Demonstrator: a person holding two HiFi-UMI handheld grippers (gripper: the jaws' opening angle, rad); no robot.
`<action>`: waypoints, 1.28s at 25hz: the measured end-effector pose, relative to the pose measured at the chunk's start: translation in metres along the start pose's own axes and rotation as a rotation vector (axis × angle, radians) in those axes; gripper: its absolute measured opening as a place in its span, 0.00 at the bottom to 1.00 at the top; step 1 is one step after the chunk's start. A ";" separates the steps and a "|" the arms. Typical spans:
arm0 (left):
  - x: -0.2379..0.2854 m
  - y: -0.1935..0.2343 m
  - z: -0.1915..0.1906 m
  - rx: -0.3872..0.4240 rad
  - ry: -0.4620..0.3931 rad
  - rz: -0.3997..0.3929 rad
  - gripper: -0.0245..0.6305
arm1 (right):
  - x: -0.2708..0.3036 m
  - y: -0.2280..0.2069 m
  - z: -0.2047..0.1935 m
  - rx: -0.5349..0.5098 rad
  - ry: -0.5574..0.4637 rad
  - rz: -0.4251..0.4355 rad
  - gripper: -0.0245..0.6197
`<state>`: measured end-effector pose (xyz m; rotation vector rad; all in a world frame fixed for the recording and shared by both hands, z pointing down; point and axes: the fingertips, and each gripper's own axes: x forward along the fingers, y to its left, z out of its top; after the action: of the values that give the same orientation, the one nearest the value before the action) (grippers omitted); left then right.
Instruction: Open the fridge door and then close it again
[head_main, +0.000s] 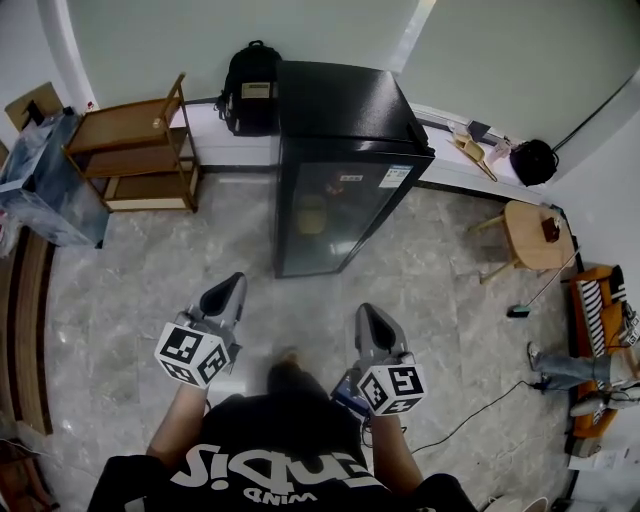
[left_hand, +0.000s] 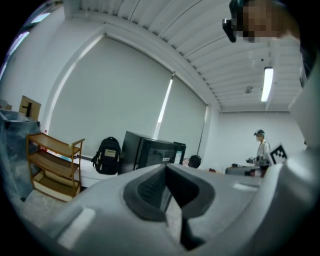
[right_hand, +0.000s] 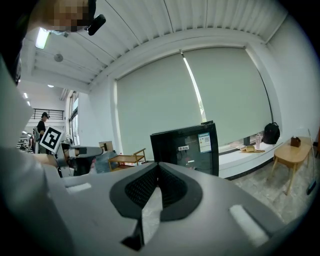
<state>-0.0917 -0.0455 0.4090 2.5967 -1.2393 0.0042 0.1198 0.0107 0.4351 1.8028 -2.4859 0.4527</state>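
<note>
A black fridge (head_main: 340, 160) with a dark glass door stands against the far wall, its door closed. It also shows in the left gripper view as the fridge (left_hand: 150, 152) and in the right gripper view as the fridge (right_hand: 187, 147), some way ahead of both sets of jaws. My left gripper (head_main: 228, 290) is held out over the floor, left of the fridge front, shut and holding nothing (left_hand: 166, 167). My right gripper (head_main: 368, 315) is level with it on the right, its pads together with nothing between them (right_hand: 158, 167). Neither gripper touches the fridge.
A wooden shelf unit (head_main: 140, 150) and a black backpack (head_main: 250, 88) stand left of the fridge. A wrapped blue box (head_main: 45, 180) is at far left. To the right are a round wooden table (head_main: 535, 235), a floor cable (head_main: 470, 415) and a seated person's legs (head_main: 575, 365).
</note>
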 end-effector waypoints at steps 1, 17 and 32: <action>0.009 0.001 0.002 0.000 -0.002 0.005 0.04 | 0.007 -0.008 0.003 0.000 0.001 0.006 0.04; 0.092 0.035 0.032 0.011 -0.020 0.043 0.04 | 0.105 -0.057 0.036 -0.001 0.000 0.095 0.03; 0.142 0.072 0.040 0.019 0.006 -0.053 0.12 | 0.161 -0.059 0.050 0.001 -0.018 0.047 0.04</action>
<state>-0.0610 -0.2067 0.4037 2.6425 -1.1737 0.0142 0.1293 -0.1680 0.4322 1.7606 -2.5452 0.4424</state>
